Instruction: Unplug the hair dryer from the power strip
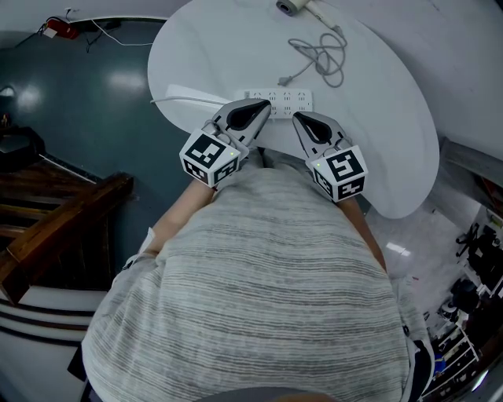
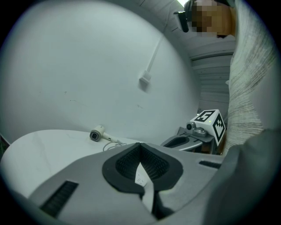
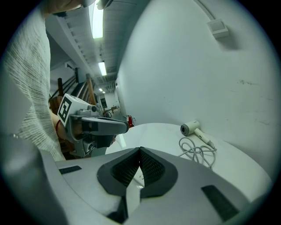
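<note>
A white power strip [image 1: 277,100] lies near the front edge of the round white table [image 1: 393,118]. The white hair dryer [image 1: 295,6] rests at the far edge, also visible in the left gripper view [image 2: 96,133] and the right gripper view [image 3: 189,128]. Its grey cord [image 1: 324,56] is coiled loosely, and the plug end [image 1: 286,80] lies on the table just beyond the strip, apart from it. My left gripper [image 1: 259,106] is shut and empty, its tip over the strip's left part. My right gripper [image 1: 301,119] is shut and empty, just short of the strip's right end.
The strip's own white cable [image 1: 189,96] runs left off the table. A dark teal floor [image 1: 86,102] and wooden steps [image 1: 55,224] lie to the left. A small white box [image 2: 145,80] hangs on the wall behind the table. Cluttered gear [image 1: 471,290] sits at the right.
</note>
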`<state>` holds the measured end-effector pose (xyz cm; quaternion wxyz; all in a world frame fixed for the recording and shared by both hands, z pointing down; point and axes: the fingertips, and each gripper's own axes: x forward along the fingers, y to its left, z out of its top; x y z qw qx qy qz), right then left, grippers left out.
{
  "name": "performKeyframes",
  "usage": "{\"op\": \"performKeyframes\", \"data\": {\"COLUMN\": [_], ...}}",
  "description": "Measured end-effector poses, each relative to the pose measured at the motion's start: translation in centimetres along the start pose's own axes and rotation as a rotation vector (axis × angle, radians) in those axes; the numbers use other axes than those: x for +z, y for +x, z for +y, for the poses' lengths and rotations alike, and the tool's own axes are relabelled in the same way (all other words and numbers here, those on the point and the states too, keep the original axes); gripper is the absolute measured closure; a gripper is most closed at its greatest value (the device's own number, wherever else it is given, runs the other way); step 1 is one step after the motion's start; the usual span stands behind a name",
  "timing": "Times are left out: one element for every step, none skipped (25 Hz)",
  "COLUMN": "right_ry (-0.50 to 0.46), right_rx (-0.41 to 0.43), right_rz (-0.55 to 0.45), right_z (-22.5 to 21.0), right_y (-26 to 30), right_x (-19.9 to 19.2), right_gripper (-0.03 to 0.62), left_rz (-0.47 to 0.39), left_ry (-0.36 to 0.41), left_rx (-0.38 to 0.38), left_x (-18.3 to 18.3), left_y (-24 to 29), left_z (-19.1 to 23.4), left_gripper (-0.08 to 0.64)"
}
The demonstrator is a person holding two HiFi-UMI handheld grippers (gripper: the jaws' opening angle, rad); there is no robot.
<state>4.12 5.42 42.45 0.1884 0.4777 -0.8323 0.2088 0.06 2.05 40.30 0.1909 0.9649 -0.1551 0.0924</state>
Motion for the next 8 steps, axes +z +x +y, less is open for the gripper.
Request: {"op": "performKeyframes", "data": {"right_ry": [0.0, 0.001, 0.002, 0.003, 0.005, 0.007, 0.009, 0.01], "right_rx": [-0.001, -0.002, -0.003, -0.004, -0.005, -0.006, -0.007, -0.008], "right_rz": [0.0, 0.001, 0.002, 0.002, 0.003, 0.005, 0.006, 0.008], "right_z": [-0.07, -0.11, -0.18, -0.27, -0.38, -0.49, -0.6, -0.7], "right_y": [0.08, 0.16, 0.2, 0.2, 0.18, 0.16, 0.14, 0.13], "right_x": [0.0, -0.03, -0.08, -0.13, -0.19, -0.24, -0.3, -0.36], "right_gripper": [0.567, 0.568, 0.568, 0.568, 0.568, 0.568, 0.568, 0.567], "left_rz": [0.0, 0.001, 0.001, 0.002, 0.003, 0.004, 0.005, 0.006], "left_ry": [-0.002, -0.005, -0.007, -0.01, -0.012, -0.013, -0.015, -0.016], "left_rx": [0.002, 0.003, 0.003, 0.004, 0.003, 0.003, 0.003, 0.002], "left_x": [-0.05, -0.13, -0.21, -0.28, -0.34, -0.38, -0.43, -0.47], "left_y": [-0.03, -0.06, -0.08, -0.05, -0.01, 0.04, 0.1, 0.16], "left_z": [0.1, 0.18, 0.22, 0.23, 0.23, 0.22, 0.22, 0.22], "left_gripper": [0.554, 0.554, 0.554, 0.554, 0.554, 0.554, 0.554, 0.554]}}
